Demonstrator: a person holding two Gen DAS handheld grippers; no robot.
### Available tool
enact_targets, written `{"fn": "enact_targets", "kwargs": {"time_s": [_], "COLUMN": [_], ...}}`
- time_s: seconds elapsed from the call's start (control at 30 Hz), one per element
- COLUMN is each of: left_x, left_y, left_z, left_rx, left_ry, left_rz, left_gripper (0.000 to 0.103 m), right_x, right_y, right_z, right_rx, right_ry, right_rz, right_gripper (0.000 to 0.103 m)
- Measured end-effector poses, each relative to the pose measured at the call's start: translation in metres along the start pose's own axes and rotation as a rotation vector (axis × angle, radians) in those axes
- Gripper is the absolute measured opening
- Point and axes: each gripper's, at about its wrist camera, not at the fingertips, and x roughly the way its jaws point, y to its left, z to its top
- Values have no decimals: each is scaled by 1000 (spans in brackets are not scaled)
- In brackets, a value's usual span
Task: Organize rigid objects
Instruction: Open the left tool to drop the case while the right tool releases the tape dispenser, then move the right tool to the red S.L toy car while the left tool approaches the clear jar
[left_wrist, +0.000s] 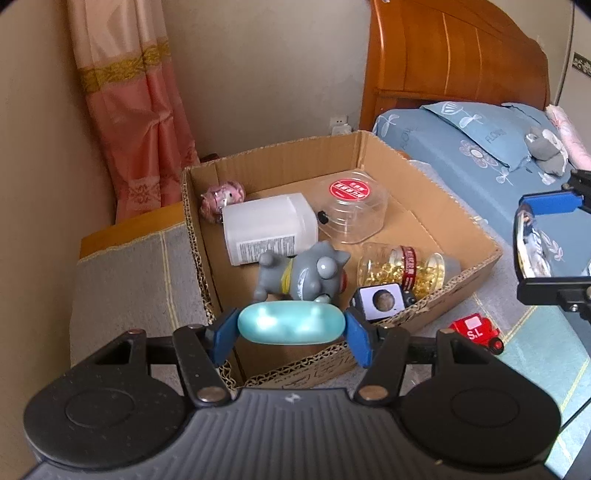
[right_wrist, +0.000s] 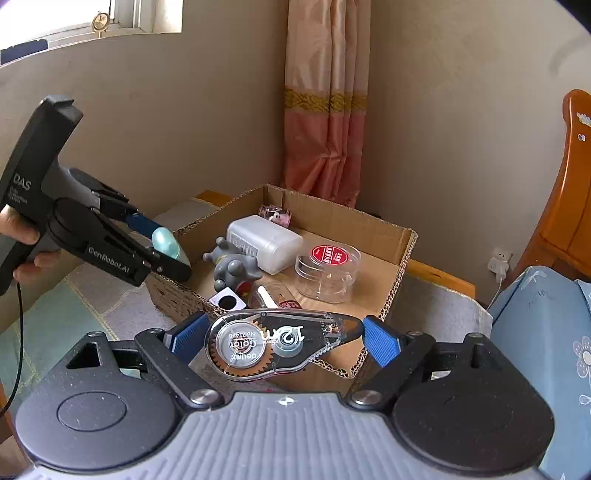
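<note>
Left gripper (left_wrist: 291, 326) jaws clamped endwise on pale blue oval object (left_wrist: 291, 322), right gripper (right_wrist: 284, 341) jaws gripping correction tape dispenser (right_wrist: 280, 341) lengthwise, both over cardboard box (left_wrist: 476, 271)

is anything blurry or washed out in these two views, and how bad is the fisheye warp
Left wrist view: the pale blue oval between the pads is soft and glary; walls bow toward dark corners. Right wrist view: the correction tape dispenser is sharp, the window is blown out, and the edges curve.
</note>
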Motion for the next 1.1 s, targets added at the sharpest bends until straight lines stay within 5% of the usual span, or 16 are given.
{"fn": "enact_targets", "kwargs": {"time_s": [0.17,0.3,0.87,1.1], "left_x": [-3,-14,-81,-88], "left_y": [-1,-2,-6,-8], "left_z": [0,-3,-28,-35], "left_rx": [-16,-15,-45,-55], "left_ry": [-5,-37,-120,-123], "left_rz": [12,35,77,68], "left_gripper": [66,98,100,100], "right_x": [3,7,63,45], "right_y": [-3,-7,-24,-16], "right_z": [1,5,48,41], "right_rx": [19,41,149,143], "right_ry": [2,-1,49,36], "right_rz": [-4,-5,-79,-92], "right_gripper": [92,92,97,103]}}
